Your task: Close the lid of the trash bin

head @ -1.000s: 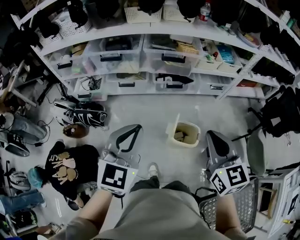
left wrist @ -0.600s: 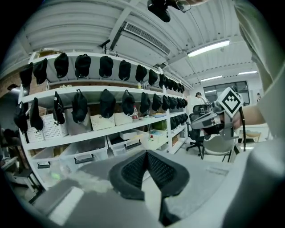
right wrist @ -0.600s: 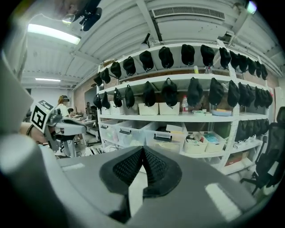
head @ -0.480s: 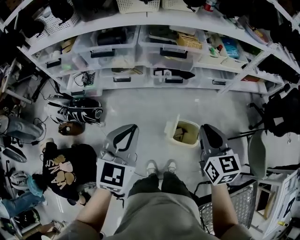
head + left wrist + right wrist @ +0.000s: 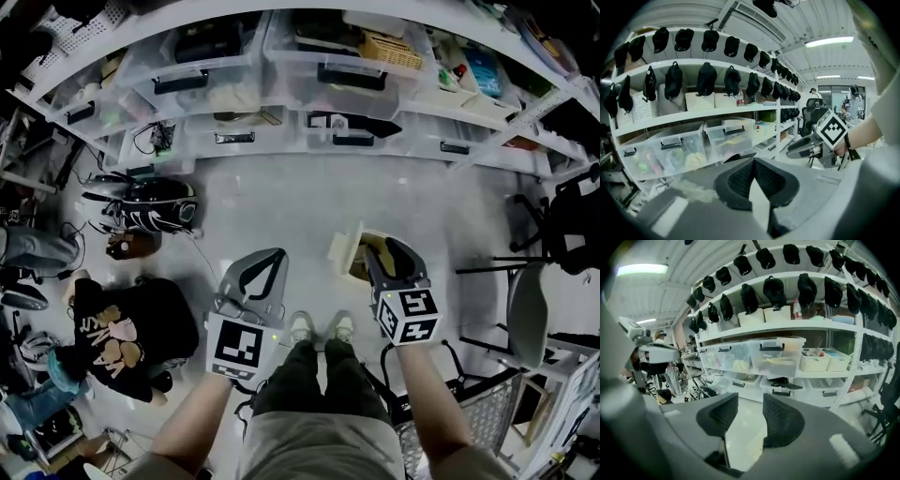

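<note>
The right tool (image 5: 389, 251) has just been opening, and its 2 jaws now stand wide apart with nothing between them; the right gripper view shows only pale floor through the gap. The left tool (image 5: 251, 281) has its jaws closed tip to tip on nothing and hangs beside the person's left leg. The trash bin (image 5: 360, 270) sits on the floor (image 5: 281, 216) just ahead of the person's shoes (image 5: 319, 328), directly under the right tool, which covers much of it. Its lid (image 5: 343, 246) stands up open along the bin's left side. The right tool is the nearer, so it seems best placed to do the closing. It can straddle the lid's top edge with its open jaws, or simply rest 1 jaw against the lid's outer face. From there it should follow the hinge's arc over the opening, pressing down more than sideways. The bin looks light and the floor smooth, so a hard sideways shove could slide or tip it. The left tool could steady the bin's wall opposite the lid, or else keep well clear.
</note>
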{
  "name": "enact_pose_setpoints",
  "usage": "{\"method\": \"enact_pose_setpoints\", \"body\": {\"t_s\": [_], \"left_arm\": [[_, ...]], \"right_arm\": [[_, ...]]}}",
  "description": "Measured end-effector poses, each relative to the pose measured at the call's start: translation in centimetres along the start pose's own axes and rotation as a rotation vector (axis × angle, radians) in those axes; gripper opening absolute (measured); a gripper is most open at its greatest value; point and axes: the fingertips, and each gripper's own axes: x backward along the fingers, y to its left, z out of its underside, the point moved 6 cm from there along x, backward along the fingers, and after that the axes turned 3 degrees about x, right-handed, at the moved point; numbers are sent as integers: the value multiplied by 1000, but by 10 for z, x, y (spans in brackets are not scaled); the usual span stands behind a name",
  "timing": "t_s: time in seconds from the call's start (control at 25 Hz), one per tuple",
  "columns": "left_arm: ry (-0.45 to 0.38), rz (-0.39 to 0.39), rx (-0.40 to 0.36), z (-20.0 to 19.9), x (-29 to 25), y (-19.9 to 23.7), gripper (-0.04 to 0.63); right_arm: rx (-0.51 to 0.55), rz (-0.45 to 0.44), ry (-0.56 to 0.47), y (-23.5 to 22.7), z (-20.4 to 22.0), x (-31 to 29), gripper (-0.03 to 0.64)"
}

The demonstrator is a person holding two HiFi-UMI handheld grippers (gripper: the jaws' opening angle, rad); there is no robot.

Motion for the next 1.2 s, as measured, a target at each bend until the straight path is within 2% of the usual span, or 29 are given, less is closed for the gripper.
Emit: {"method": "enact_pose_setpoints", "body": {"t_s": [0.2,0.4,0.56,0.68,0.92,1.2], "left_arm": [[92,26,64,57,-48,-4,2],[183,58,92,113,-88,-5,2],[238,84,109,147,-114,-10,2],[275,108,122,166,-129,-15,2],[321,175,119,179,-153,-45,2],[354,285,84,187,-198,-92,2]], "right_arm": [[17,-43,78,-4,52,-61,140],[21,-80,172,-8,103,-112,83],[50,-109,262,-9,139,-135,50],[66,-105,265,-11,150,-138,5],[35,-30,277,-42,167,-110,5],[-38,106,358,-112,229,-73,4]]}}
